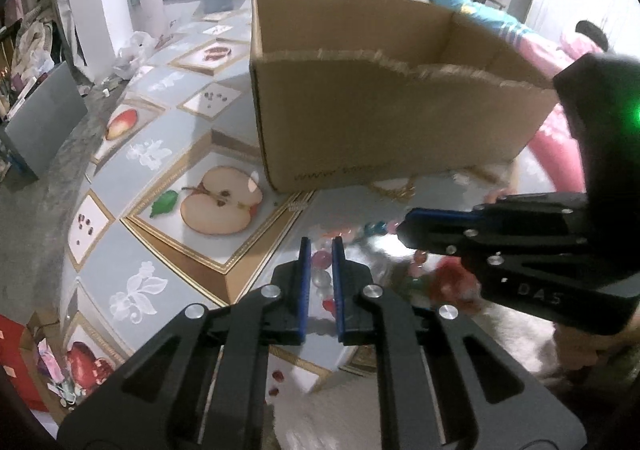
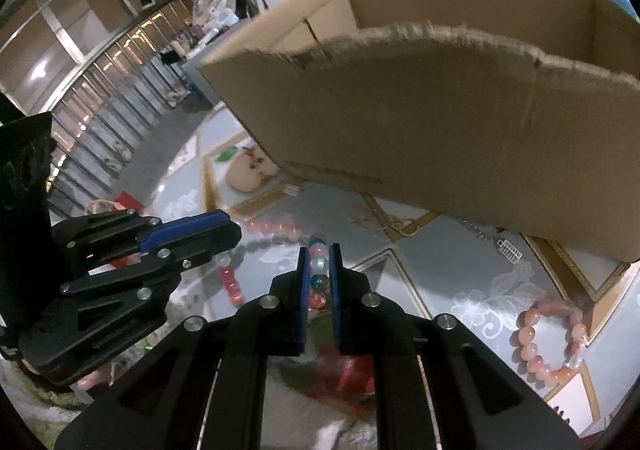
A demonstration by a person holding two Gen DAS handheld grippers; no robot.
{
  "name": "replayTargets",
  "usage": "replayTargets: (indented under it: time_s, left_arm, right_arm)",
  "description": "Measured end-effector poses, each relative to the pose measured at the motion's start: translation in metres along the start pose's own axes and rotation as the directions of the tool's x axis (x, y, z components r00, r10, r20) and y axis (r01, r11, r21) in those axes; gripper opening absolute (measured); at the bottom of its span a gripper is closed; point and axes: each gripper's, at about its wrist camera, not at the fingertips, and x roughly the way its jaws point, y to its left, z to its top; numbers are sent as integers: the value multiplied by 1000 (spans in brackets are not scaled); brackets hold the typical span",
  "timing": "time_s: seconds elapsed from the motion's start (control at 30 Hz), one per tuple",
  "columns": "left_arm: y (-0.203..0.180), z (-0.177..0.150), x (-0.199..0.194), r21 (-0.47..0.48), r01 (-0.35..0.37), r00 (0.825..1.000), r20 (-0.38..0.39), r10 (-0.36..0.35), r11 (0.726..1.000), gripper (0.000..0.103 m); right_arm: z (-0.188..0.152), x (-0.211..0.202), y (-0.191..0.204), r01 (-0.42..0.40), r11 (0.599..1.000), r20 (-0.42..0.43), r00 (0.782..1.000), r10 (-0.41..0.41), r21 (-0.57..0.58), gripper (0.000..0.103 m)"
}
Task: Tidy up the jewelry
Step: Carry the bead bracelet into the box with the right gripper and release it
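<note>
Right wrist view: bead string (image 2: 319,278), mixed colours, sits between the right gripper (image 2: 319,250) pads, jaws closed on it, just above the tablecloth (image 2: 420,290). Pink bracelet (image 2: 552,342) lies on the cloth to the right, well apart. Red beads (image 2: 231,286) lie near the left gripper (image 2: 230,228). Small charm (image 2: 509,251) on a chain lies by the box's base. Box (image 2: 420,138) stands behind, open top, torn front rim; inside walls show bare, floor hidden.

Left wrist view: left gripper jaws nearly closed, pale and red beads (image 1: 320,270) seen in the gap; whether they are pinched I cannot tell.
</note>
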Motion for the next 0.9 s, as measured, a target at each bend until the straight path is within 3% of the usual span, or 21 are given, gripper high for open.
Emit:
replayTargets:
  time_s: [0.23,0.4,0.53,0.67,0.73,0.9]
  left_arm:
    - [-10,27,-63,28,57,990,126,-60,998,9]
    - [-24,70,-97,87,111,962,240,-129,990,9]
    - [-27,109,-101,132,146,940,290,-179,980,9]
    - [-16,150,-74,125,168,948,253,-195,978,9]
    - [-11,166,-50,122,149,963,209,-172,981,9]
    - [4,180,6,103,126,986,93,-136,987,9]
  right_arm:
    - [14,-51,12,-103,995,67,992,103,-5,10]
    - [47,-98,17,-146,988,176,973,151,-40,10]
    - [85,-113,6,-142,989,204,968,148,-43,10]
    - [132,-100,-19,-135,991,155,979,135,-11,10]
    - [149,-87,-30,-143,990,113,984,140,16,10]
    - [178,-29,-56,-146,986,-57,987,151,78,10]
